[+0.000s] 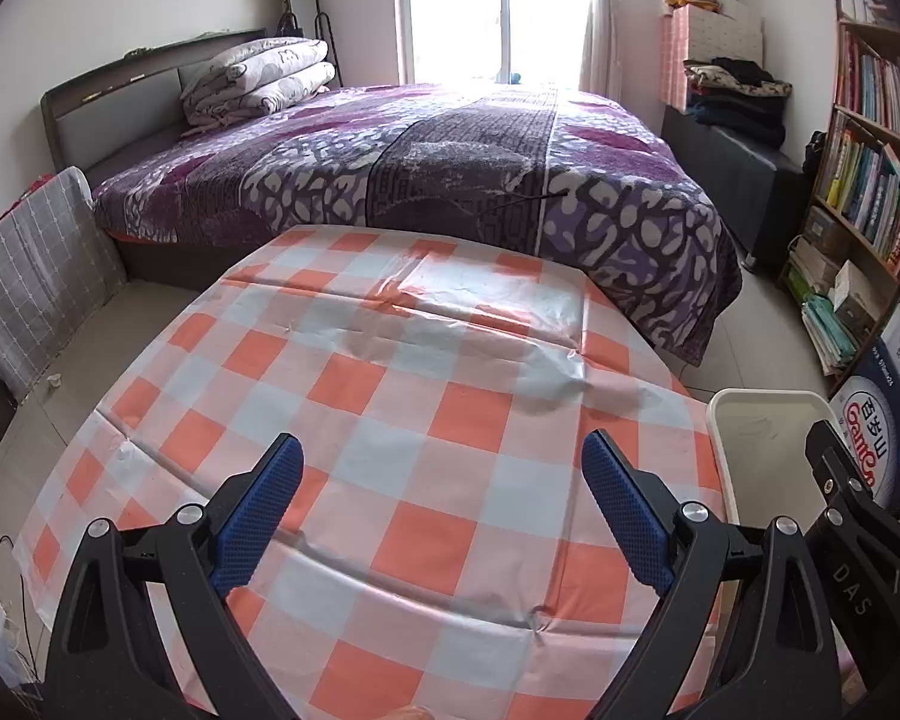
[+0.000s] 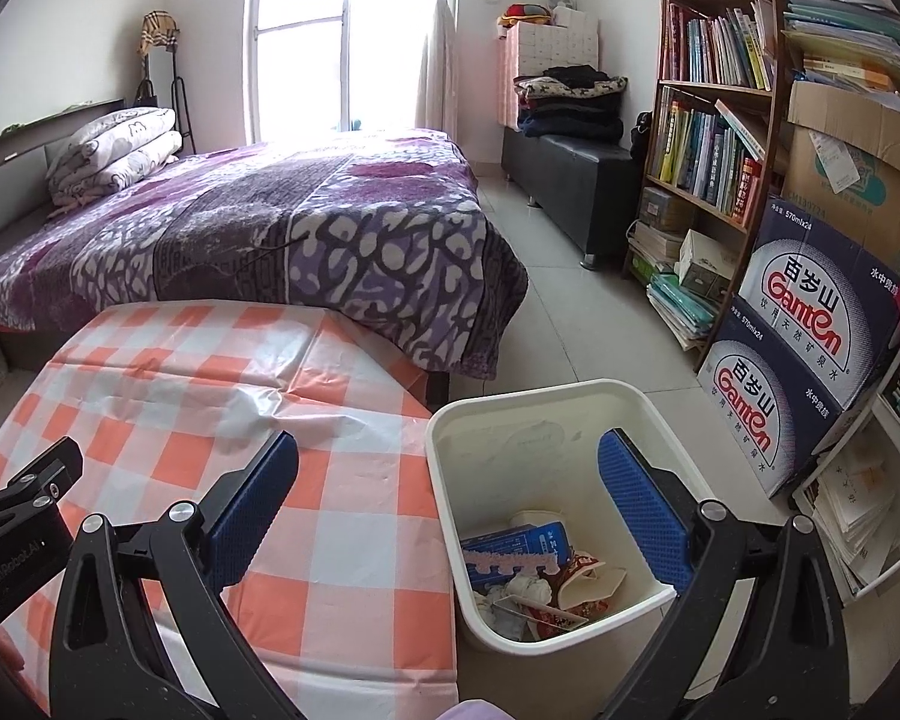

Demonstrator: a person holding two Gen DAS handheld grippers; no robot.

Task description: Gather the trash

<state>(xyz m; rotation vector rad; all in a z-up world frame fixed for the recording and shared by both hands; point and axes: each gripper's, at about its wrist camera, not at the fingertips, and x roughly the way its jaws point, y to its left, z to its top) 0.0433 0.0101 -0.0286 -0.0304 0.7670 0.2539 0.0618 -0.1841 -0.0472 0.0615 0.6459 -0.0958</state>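
A white bin [image 2: 546,408] stands on the floor at the table's right edge. It holds trash [image 2: 528,564]: a blue carton, a pink scalloped strip, crumpled white paper and red-and-white wrappers. My right gripper [image 2: 447,510] is open and empty, above the table's right edge and the bin. My left gripper [image 1: 441,501] is open and empty above the table with the orange, white and pale blue checked cloth [image 1: 390,396]. No trash shows on the cloth. The bin's rim [image 1: 768,402] and the right gripper's body [image 1: 858,510] show at the right of the left wrist view.
A bed with a purple patterned cover [image 1: 420,156] stands right behind the table. A bookshelf [image 2: 714,120] and stacked Ganten water cartons [image 2: 810,360] stand at the right. A dark bench with folded clothes [image 2: 570,138] is by the far wall. Tiled floor [image 2: 576,324] lies between bed and shelf.
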